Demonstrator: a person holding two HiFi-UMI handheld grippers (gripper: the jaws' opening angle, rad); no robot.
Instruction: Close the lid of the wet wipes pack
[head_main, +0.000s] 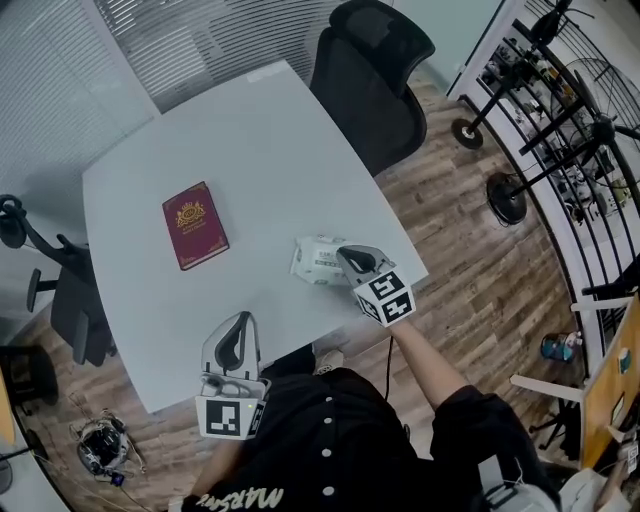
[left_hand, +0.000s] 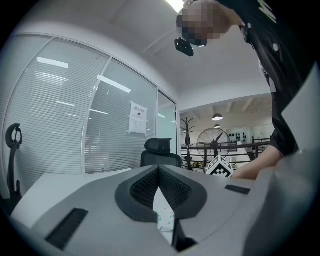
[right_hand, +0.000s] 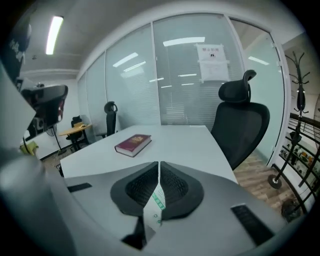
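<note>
On the table (head_main: 250, 140), the wet wipes pack (head_main: 312, 262) seems already lidded flat, with the right gripper (head_main: 347, 253) and left gripper (head_main: 242, 320) both shut and empty.

**A:** Where is the light coming from?

**B:** A ceiling strip (right_hand: 54, 34) is glowing at upper left in the right gripper view, and bright bars are streaking the glass wall (right_hand: 190, 75).

**A:** And from the head camera?

**B:** Even, bright light is washing the white table (head_main: 260, 140), leaving only soft shadows. Straight lines are bowing toward the edges.

**A:** Sharpness?

**B:** Both gripper views are fading to black at the corners. The left gripper (left_hand: 159, 169) is looking soft up close, with a ceiling light (left_hand: 175, 4) blowing out above.
</note>
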